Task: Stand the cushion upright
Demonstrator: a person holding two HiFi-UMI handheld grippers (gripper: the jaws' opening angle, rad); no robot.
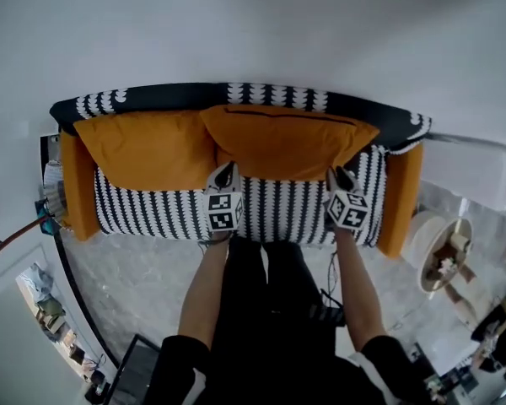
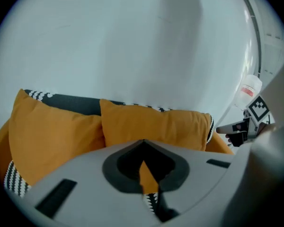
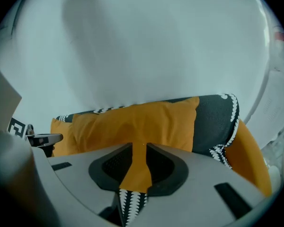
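Left tongs [image 1: 227,170] sit pinched closed on nothing and right tongs [image 1: 341,174] gape empty, both at six o'clock of the front orange cushion [image 1: 287,142], which leans upright against the sofa back [image 1: 194,94] at twelve, so standing it looks done and only a clean retreat remains.

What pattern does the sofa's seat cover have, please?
The seat cover is black-and-white striped, clearest in the head view.

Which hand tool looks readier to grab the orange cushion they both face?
Probably the right gripper: its jaws stand apart, facing a lower corner of the cushion. The left gripper is about as near the other corner but shut, so it would have to open first.
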